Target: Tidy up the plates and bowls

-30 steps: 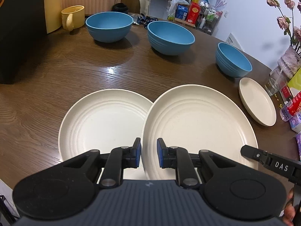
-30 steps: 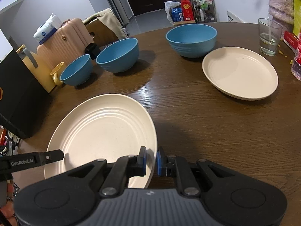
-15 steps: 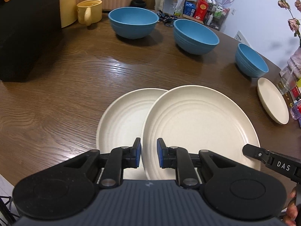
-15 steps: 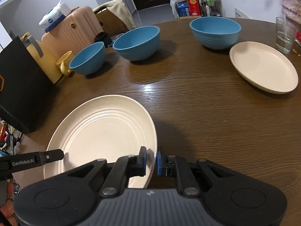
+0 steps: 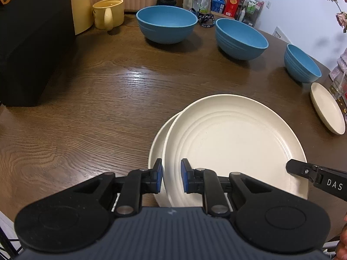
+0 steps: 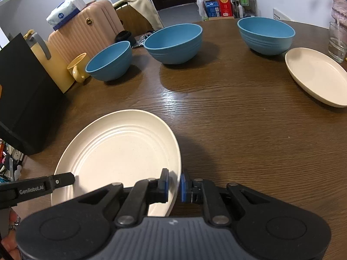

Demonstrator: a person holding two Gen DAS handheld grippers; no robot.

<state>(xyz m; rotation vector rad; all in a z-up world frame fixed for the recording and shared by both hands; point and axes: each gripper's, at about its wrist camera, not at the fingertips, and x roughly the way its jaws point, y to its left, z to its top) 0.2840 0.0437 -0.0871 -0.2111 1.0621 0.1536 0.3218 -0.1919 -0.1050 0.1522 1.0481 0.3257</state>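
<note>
Both grippers clamp the same cream plate: left gripper (image 5: 171, 178) has its blue pads on either side of the near-left rim, right gripper (image 6: 173, 184) pinches the near-right rim. Upper plate (image 5: 234, 147) is held over a second cream plate (image 5: 157, 147), offset to the right so only the lower one's left edge shows as a crescent. Can't tell if the two are touching or if the upper one is a bit above.

Rest, big to small:
- wooden table (image 5: 97, 99), dark brown, carries everything.
- black box (image 5: 32, 43) at the left edge, standing upright.
- pink suitcase (image 6: 86, 36) behind the table, a tissue pack (image 6: 65, 14) on top of it.
- left bowl (image 5: 167, 25), blue, far side of the table, near the mug.
- middle bowl (image 5: 240, 39), blue, well apart from the left one.
- right bowl (image 5: 302, 64), blue, looks smaller than the other two.
- third plate (image 5: 327, 108), cream, just in front of the right bowl, well apart from the held pair.
- yellow mug (image 5: 108, 13), handle facing the camera in the left wrist view, beside the black box.
- glass (image 6: 337, 41), clear, just past the third plate at the table's right edge.

All three bowls sit upright and separate, none nested.
</note>
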